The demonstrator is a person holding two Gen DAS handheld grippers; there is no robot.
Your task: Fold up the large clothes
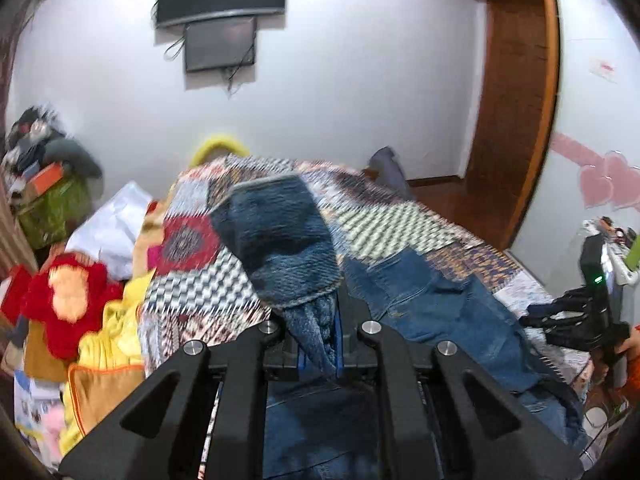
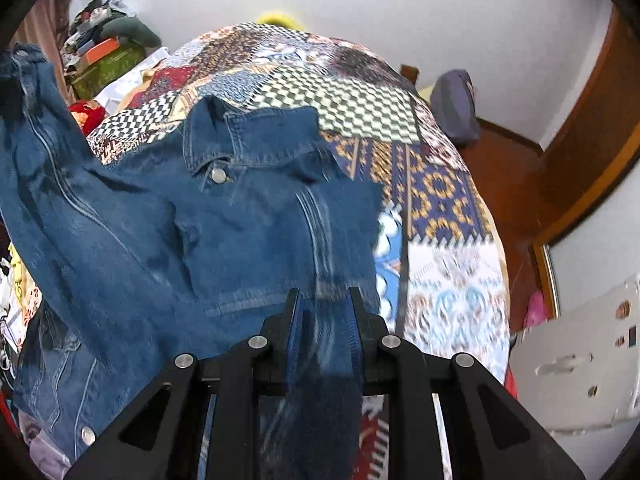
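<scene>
The denim jacket [image 2: 224,208] fills the centre and left of the right wrist view, collar and top button facing up, most of it spread over the patchwork quilt [image 2: 440,200] on the bed, while one side rises in a raised fold toward the upper left of the frame. The right gripper [image 2: 324,300], at the bottom centre, has its fingers pinching a band of the denim near the lower edge. In the left wrist view the left gripper [image 1: 320,328] sits at the bottom centre, its fingers pressed together on a bunched piece of the same jacket, which drapes up and over in the middle of the frame and hides the quilt behind it. A heap of red and yellow soft toys [image 1: 72,292] crowds the lower left, beside the bed. The pinched cloth looks thin and bunched, so heavy denim could slide out of either grip mid-fold; uneven lifting could also twist the fold and leave the sleeve trapped inside.
</scene>
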